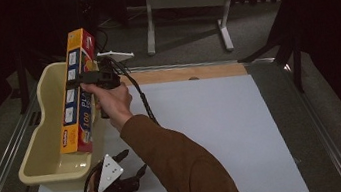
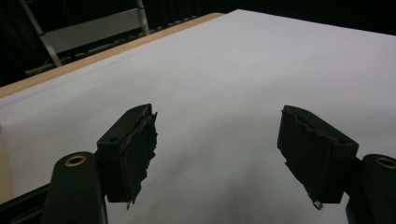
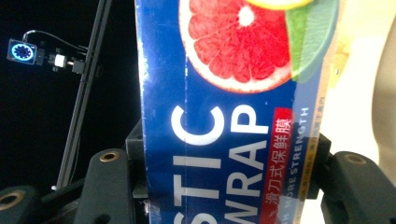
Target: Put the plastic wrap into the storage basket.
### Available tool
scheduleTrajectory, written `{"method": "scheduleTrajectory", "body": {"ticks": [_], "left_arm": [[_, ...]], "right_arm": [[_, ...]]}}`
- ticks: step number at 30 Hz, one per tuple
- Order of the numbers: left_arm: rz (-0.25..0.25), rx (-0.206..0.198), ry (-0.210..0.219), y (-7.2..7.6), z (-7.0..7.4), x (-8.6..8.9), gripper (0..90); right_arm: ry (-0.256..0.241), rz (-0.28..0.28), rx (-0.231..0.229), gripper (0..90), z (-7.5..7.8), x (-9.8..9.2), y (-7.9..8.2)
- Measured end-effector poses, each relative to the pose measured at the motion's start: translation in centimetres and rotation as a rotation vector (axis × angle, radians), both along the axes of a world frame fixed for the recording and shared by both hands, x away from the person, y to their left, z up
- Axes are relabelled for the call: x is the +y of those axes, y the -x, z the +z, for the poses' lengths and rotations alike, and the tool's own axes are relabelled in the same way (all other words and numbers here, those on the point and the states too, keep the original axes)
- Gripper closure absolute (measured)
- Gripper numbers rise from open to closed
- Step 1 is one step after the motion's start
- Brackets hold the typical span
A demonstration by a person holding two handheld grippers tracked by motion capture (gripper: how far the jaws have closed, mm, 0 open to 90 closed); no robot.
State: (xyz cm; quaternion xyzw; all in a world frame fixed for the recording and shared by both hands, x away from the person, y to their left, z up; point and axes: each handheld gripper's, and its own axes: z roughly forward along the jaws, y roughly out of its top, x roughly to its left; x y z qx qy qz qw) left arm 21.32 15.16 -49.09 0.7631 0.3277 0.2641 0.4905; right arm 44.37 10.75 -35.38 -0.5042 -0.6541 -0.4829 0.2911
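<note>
Holding a long plastic wrap box (image 1: 76, 91) by its middle, the right gripper (image 1: 98, 78) kept it standing almost upright, a little tilted, above the beige tub (image 1: 49, 166) at the far left corner of the counter (image 1: 212, 120). The lower end of the box was inside the tub or just over its floor; I could not tell if it touched. In the right gripper view the jaws were pressed on the two narrow sides of the box (image 3: 224, 121), one on each side, so they were pinching it across its width.

The main risk, as I judged it, was that the box would turn in the grip. It was long, and it was held at one narrow band only, so the weight of the roll inside could make it swing around the jaws like on a pin. If the jaws were released while the box was this steep, it could fall against the wall of the tub and tip over the rim onto the counter. Cardboard is also smooth, so a weak squeeze could let it slide down; a strong squeeze could dent it.

The left gripper (image 1: 120, 181) rested low at the near left corner of the counter, just beside the tub. Its jaws were spread wide and held nothing; between them there was only the white counter surface (image 2: 219, 93).
</note>
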Motion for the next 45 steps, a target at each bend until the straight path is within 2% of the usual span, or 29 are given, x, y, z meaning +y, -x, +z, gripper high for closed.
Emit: {"method": "scheduleTrajectory", "body": {"ticks": [10,19,24,32,35,39,41,43,45], "left_arm": [[0.007,-0.009,-0.003,0.1,0.0,0.2,27.6],[0.007,-0.008,-0.001,0.1,0.0,0.2,27.6],[0.008,-0.013,0.000,0.1,0.1,0.2,27.8],[0.009,-0.014,0.009,0.1,0.1,0.1,27.9],[0.006,-0.013,0.007,0.1,0.1,0.1,27.9],[0.009,-0.013,0.006,0.1,0.1,0.1,28.0],[0.013,-0.015,0.006,0.1,0.1,0.2,28.0],[0.011,-0.011,0.010,0.1,0.1,0.2,28.1],[0.011,-0.014,0.003,0.1,0.1,0.1,28.0]], "right_arm": [[0.003,-0.015,0.017,40.5,-1.7,1.0,1.1],[0.018,-0.003,0.068,40.3,-2.9,1.9,1.4],[0.057,-0.003,0.060,40.3,-3.6,2.4,1.6],[0.080,-0.018,0.120,39.9,-4.8,2.6,1.6],[0.115,-0.023,0.146,39.4,-5.1,2.6,1.5],[0.140,-0.014,0.153,37.9,-5.3,2.8,1.5],[0.156,-0.008,0.165,33.8,-5.2,2.7,1.3],[0.198,-0.017,0.183,31.4,-5.3,2.5,1.0],[0.190,-0.012,0.199,32.3,-5.2,2.3,0.9]]}}
